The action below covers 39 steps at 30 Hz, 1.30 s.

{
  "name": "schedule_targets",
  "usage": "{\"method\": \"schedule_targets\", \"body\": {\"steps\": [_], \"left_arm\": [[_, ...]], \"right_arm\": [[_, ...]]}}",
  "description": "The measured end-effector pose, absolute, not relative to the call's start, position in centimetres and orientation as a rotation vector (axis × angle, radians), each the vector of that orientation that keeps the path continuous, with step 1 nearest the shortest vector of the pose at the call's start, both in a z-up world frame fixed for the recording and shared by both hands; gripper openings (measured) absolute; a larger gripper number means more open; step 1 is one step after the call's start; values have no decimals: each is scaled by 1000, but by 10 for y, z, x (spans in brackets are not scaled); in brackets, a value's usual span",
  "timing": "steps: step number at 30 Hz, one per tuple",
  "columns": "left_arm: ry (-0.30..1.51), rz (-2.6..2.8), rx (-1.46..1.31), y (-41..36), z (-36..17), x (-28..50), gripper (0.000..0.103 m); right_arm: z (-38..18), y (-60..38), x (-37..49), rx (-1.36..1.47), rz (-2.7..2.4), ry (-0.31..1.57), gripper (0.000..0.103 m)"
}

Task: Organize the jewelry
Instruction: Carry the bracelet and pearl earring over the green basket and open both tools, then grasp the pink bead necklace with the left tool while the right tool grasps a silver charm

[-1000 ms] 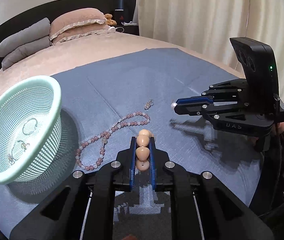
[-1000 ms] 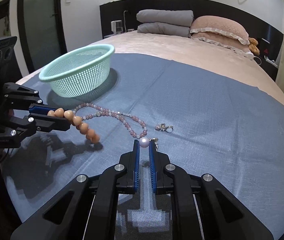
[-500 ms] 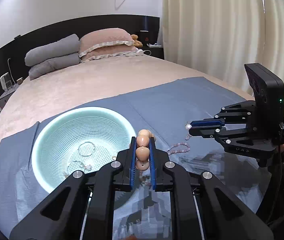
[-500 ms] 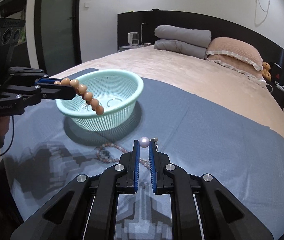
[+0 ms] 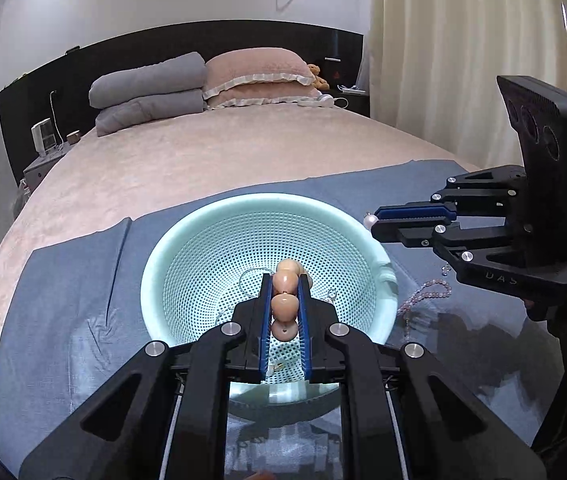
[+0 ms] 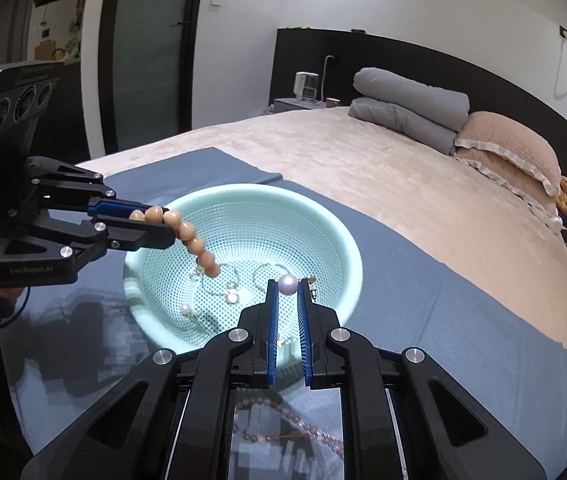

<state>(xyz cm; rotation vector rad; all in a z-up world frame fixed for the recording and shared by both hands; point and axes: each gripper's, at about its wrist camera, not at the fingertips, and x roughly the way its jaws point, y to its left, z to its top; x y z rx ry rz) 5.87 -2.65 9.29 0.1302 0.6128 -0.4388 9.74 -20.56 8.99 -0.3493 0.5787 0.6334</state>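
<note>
My left gripper (image 5: 284, 280) is shut on a peach bead bracelet (image 5: 285, 304) and holds it over the mint mesh basket (image 5: 171, 264). In the right wrist view the bracelet (image 6: 191, 240) hangs from the left gripper (image 6: 163, 226) above the basket (image 6: 347, 256). My right gripper (image 6: 286, 284) is shut on a white pearl earring (image 6: 287, 285) over the basket's near side. In the left wrist view the right gripper (image 5: 375, 222) holds the pearl (image 5: 370, 222) above the basket's right rim. Rings and small earrings (image 6: 231, 294) lie in the basket.
A pink bead necklace (image 6: 283, 432) lies on the blue cloth (image 6: 463, 320) near the basket, also seen in the left wrist view (image 5: 427, 292). The cloth covers a beige bed (image 5: 183, 168) with pillows (image 5: 251, 76) at the headboard.
Both grippers have moved with their jewelry from the cloth to above the basket. The necklace stays on the cloth.
</note>
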Motion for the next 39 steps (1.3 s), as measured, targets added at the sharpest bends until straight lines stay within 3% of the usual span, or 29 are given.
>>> {"method": "schedule_targets", "body": {"steps": [8,11,12,13,14,15,28,39], "left_arm": [[627,-406,106,-6,81,71,12],[627,-410,92,-1,79,74,17],[615,-392,94,0,80,74,26],[607,-371,97,1,81,74,61],[595,-339,99,2,83,74,95],[572,-311,98,4,85,73,98],[577,-240,100,33,89,51,97],[589,-374,125,-29,76,15,97]], "right_arm": [[78,-191,117,-339,631,612,9],[77,-190,123,-323,607,616,15],[77,-191,124,-312,593,614,39],[78,-192,125,-295,587,613,57],[79,-195,126,-280,577,603,86],[81,-197,125,-267,568,587,87],[86,-238,117,-235,459,576,87],[71,-324,86,-210,324,636,87]]}}
